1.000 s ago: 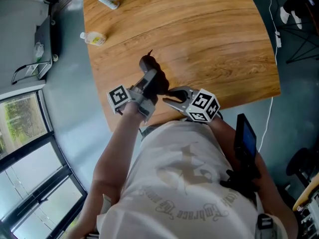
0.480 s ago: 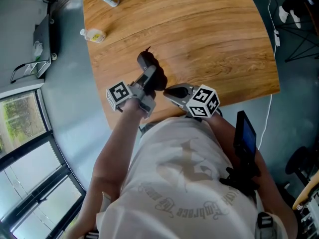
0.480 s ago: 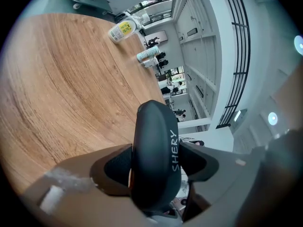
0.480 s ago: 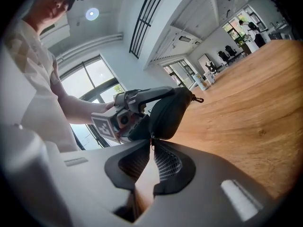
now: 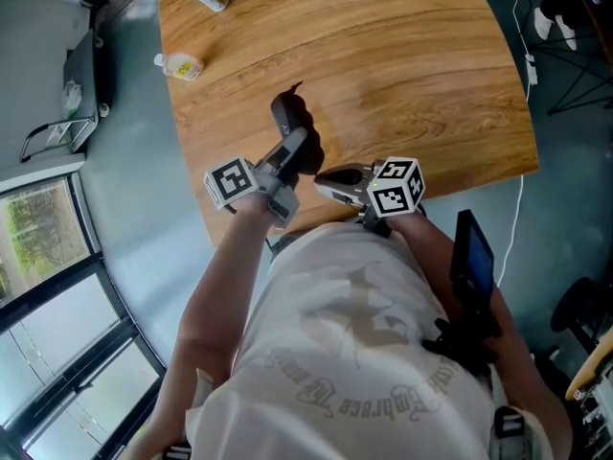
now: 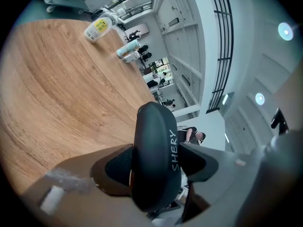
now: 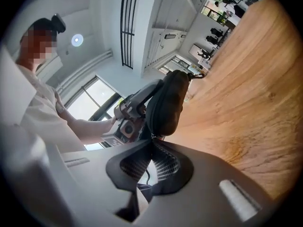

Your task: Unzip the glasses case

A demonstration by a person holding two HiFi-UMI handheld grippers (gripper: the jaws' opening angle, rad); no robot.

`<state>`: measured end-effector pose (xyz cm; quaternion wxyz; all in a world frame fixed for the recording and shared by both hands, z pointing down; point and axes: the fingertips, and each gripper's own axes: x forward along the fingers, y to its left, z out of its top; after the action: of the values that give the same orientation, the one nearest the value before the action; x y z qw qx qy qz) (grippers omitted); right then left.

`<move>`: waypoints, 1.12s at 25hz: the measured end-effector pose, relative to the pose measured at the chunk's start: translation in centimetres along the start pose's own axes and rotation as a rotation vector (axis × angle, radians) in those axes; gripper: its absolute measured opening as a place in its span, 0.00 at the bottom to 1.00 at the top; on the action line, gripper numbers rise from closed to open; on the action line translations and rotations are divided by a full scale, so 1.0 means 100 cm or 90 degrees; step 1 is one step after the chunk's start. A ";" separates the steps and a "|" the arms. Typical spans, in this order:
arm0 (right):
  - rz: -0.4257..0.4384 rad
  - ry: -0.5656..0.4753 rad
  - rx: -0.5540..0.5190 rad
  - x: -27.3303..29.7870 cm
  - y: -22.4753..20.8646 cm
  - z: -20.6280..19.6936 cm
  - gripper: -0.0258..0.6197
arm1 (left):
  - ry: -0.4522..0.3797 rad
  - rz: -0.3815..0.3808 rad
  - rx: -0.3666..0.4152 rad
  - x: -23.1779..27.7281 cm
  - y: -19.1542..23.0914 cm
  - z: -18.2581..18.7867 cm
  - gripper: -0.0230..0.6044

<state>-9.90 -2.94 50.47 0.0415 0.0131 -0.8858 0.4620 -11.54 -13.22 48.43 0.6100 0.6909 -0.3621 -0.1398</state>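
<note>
**A:** Where was the glasses case, and how was it held?

**B:** The dark glasses case hung in the air over the near edge of the wooden table. The left gripper clamped it across its width. Its wide-set jaws had just been closing slightly with the case between them. The right gripper had its jaws closed together on the seam at the case's near end. Whether the zipper tab was pinched there was too small to tell.

**A:** What would doing this step well take?

**B:** Probably a steady left hold while the right gripper drew along the seam's curve rather than straight away, so the case did not twist out.

**A:** What had changed from a second earlier?

**B:** In the head view, the case's far end reached further up the table. The right gripper's marker cube had rolled. Both hands sat in nearly the same place.
</note>
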 end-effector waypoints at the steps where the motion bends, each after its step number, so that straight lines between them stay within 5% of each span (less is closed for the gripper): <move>1: 0.008 -0.005 0.015 0.000 0.000 0.000 0.05 | 0.003 -0.010 0.008 0.001 -0.005 -0.001 0.54; 8: 0.055 -0.042 0.098 -0.002 0.004 0.004 0.05 | 0.014 -0.021 0.022 0.003 -0.014 -0.003 0.53; 12: 0.080 -0.088 0.158 -0.007 0.004 0.011 0.05 | 0.046 0.051 0.097 -0.002 0.005 -0.002 0.53; 28: 0.096 -0.106 0.211 -0.013 -0.003 0.009 0.05 | 0.213 0.112 0.334 -0.001 0.009 -0.029 0.52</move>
<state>-8.69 -3.85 50.11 -0.0696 -0.0082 -0.7964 0.6008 -10.06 -10.95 49.91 0.4719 0.8039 -0.3389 0.1270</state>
